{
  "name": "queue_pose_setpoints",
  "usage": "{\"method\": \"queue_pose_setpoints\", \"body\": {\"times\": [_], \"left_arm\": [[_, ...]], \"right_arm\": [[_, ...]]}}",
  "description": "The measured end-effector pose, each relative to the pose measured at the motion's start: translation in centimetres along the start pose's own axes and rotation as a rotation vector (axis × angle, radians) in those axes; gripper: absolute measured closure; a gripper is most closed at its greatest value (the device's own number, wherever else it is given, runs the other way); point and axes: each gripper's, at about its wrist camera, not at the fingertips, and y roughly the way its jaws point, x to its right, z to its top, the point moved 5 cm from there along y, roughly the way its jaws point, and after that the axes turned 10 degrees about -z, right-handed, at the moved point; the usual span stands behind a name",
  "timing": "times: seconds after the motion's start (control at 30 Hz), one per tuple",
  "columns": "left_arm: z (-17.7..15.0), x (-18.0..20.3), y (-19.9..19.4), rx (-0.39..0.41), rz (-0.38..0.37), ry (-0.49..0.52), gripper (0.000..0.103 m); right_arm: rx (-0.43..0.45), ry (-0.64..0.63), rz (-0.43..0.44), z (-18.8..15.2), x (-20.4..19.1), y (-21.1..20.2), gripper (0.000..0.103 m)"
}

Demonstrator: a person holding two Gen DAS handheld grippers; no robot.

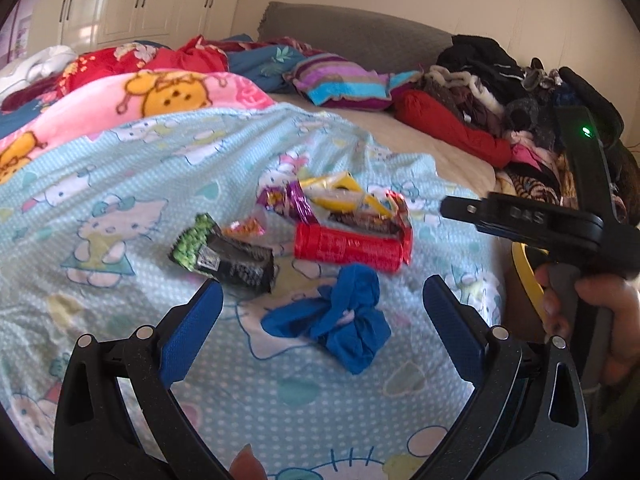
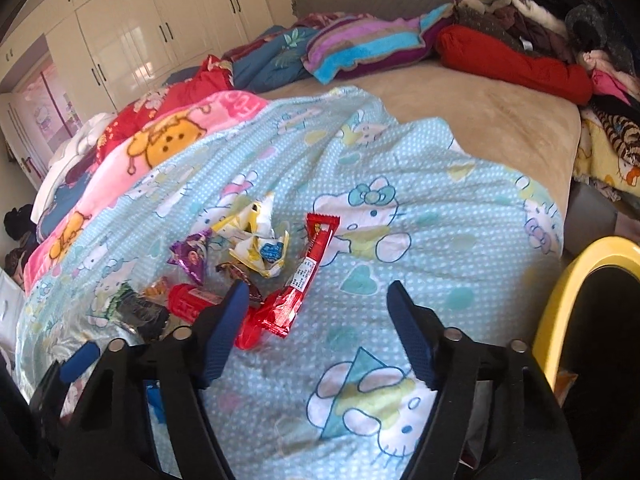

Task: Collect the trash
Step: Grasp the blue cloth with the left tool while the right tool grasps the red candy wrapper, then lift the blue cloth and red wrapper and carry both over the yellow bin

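Left gripper (image 1: 322,312) gapes over wrappers (image 1: 320,220).

Both pictures are bright with soft daylight. The glossy wardrobe doors (image 1: 120,4) carry white glare patches, so the light seems to come from a window opposite them. Shadows on the blanket (image 2: 420,240) are weak and short. The fisheye lens bends straight lines strongly near the edges, and all corners go dark. In the left wrist view the right gripper (image 1: 520,220) and the hand (image 1: 608,312) are a little smeared. In the right wrist view the yellow rim (image 2: 568,296) is blurred, and the blanket print near the bottom edge looks soft. The red wrapper (image 2: 304,276) shows small shiny highlights.
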Motion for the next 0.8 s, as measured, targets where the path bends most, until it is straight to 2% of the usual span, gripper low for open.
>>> {"method": "queue_pose_setpoints", "body": {"times": [0.3,0.6,0.8], "left_arm": [[-1.1,0.0,1.8,-0.045,-0.013,-0.013,0.014],[-2.2,0.1,2.9,-0.091,-0.013,-0.005,0.045],[-2.7,0.3,3.6,-0.122,-0.012,0.008,0.059]], "right_arm": [[-0.062,0.017,0.007,0.3,-0.7,3.5,0.059],[-0.125,0.056,0.052,-0.6,-0.9,6.1,0.08],[-0.12,0.062,0.103,-1.2,-0.7,5.6,0.085]]}}
